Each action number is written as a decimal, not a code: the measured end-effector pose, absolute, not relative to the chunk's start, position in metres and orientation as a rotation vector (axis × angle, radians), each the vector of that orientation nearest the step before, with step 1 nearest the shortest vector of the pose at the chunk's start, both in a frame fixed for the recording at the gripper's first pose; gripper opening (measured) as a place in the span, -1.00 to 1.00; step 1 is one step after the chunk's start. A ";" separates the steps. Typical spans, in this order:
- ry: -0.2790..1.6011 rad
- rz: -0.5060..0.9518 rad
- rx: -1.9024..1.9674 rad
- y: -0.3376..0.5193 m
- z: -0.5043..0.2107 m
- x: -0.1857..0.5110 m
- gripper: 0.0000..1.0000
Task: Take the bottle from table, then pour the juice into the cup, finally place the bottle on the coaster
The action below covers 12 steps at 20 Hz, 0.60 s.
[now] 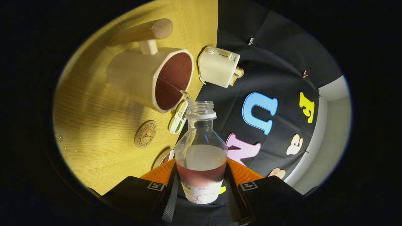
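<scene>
Gripping the open bottle (201,147) by its lower body, both fingers of the gripper (201,188) pressed on its sides and held it tipped well over, seemingly so that its uncapped mouth stayed near the rim of the cup (147,75), where a thin thread of juice (201,177) ran between them. Beside the bottle's shoulder the round coaster (145,134) lay bare on the wooden table (91,125), and a small packet (178,116) sat near the cup's lip, a likely nuisance. Farther off stood a toaster (218,66) and a wooden-handled piece (141,33) behind the cup.
</scene>
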State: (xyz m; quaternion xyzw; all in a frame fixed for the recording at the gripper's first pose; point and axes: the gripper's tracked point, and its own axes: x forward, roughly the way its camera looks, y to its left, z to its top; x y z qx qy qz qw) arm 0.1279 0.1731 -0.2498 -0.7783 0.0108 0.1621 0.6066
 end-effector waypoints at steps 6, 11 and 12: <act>-0.007 0.386 -1.829 0.176 -0.248 0.130 0.41; -0.059 0.399 -1.869 0.180 -0.244 0.129 0.41; -0.069 0.401 -1.877 0.181 -0.243 0.129 0.41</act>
